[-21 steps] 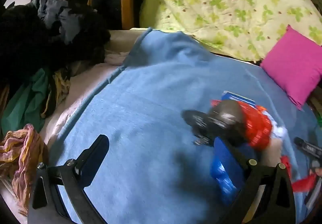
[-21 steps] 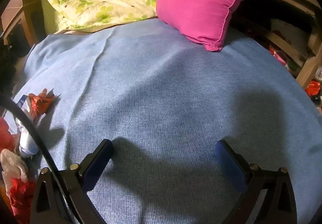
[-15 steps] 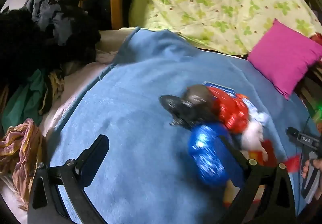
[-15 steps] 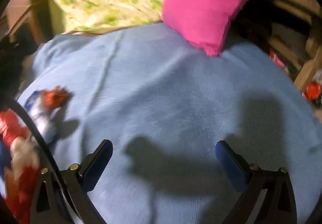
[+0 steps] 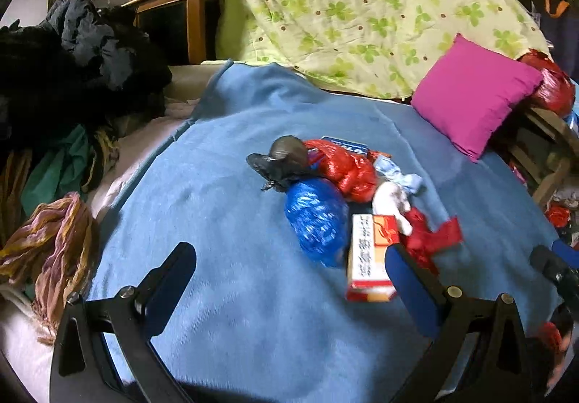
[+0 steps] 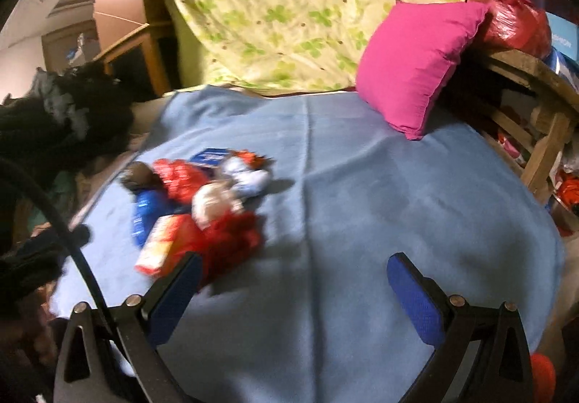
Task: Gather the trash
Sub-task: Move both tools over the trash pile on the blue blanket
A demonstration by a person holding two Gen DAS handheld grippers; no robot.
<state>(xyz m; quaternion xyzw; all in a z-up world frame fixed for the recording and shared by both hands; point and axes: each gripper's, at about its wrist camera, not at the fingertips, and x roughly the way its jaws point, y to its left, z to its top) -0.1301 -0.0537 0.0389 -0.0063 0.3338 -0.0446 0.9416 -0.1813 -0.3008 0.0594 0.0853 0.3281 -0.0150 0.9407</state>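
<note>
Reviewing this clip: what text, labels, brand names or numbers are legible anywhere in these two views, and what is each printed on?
None is readable.
Red-and-white carton: columns of dark print on its white face, too blurred to read.
Blue packet behind the red wrapper: white lettering, too small.
Blue box at the right edge: pale lettering, cut off and blurred.
Blue foil wrapper: only glints, no text discernible.

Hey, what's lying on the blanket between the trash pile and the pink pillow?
Nothing: bare blue blanket separates the pile of crumpled wrappers from the pink square pillow, clearest in the right wrist view.
</note>
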